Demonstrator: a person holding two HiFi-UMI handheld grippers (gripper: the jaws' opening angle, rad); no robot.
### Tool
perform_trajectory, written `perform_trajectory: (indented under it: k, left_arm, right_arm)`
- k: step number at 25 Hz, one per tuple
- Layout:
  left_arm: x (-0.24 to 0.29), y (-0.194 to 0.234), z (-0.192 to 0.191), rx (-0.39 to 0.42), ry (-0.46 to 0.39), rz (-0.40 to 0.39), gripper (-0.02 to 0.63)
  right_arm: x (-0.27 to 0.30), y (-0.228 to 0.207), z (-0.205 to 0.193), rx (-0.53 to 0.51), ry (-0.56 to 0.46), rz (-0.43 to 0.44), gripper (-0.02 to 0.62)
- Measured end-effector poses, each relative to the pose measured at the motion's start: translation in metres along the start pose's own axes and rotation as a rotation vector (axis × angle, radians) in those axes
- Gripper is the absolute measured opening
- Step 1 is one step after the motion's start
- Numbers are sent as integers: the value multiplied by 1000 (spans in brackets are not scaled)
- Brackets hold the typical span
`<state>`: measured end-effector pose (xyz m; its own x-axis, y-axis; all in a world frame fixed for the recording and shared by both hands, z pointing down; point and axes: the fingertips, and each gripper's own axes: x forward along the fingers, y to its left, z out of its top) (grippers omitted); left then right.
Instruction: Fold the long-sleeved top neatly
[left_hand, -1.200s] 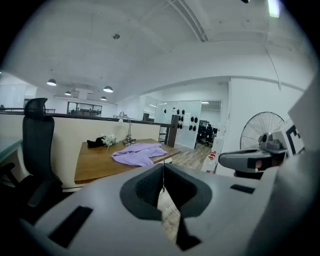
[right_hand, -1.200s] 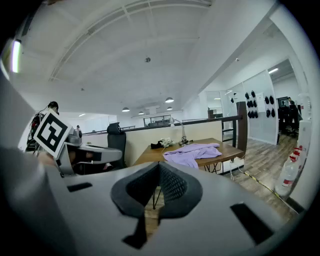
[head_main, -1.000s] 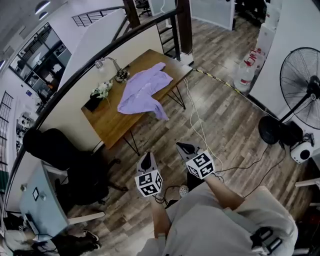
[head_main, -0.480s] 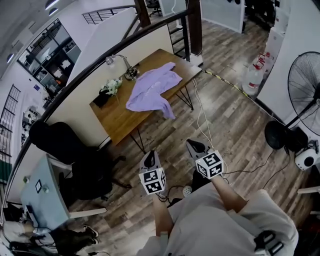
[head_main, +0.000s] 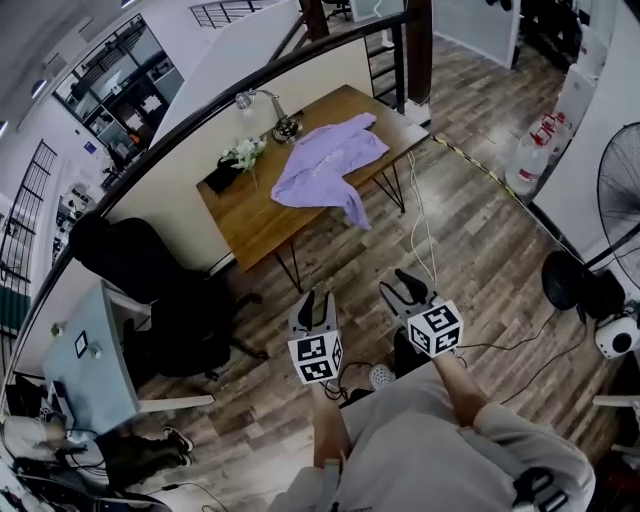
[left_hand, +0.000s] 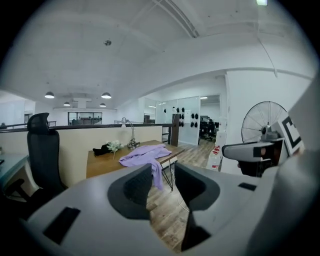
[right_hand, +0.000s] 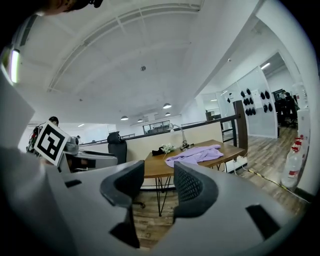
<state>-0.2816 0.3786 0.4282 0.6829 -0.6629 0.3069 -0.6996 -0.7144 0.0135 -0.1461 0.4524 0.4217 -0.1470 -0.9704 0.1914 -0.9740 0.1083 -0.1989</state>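
Left gripper (head_main: 317, 303) and right gripper (head_main: 406, 285), jaws just opened and empty, sit well apart from crumpled top (head_main: 330, 165) on table (head_main: 255, 220), likely prepping to grab.

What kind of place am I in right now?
Likely an open-plan office mezzanine: a black high-backed office chair, a brown wooden desk, a silver desk lamp, and a dark curved railing.

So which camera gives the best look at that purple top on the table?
The head view: looking down, it shows the whole purple top crumpled on the table, with one part hanging over the edge. Both gripper views see it only far off, small, low and nearly edge-on.
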Motion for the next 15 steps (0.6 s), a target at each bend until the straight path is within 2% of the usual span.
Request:
perform_trajectory:
  k: [2,8,15]
  left_arm:
    - [3,1,-3,-18,-3,-5,149]
    - [23,4,-15,-5,35,-27,147]
    - [69,27,9,-14,28,-14,147]
  right_arm:
    - [2,-3,-3,6,2,4,198]
    - [26,-21,-8,55,2,8,203]
    - [79,-51,6,79,7,37,201]
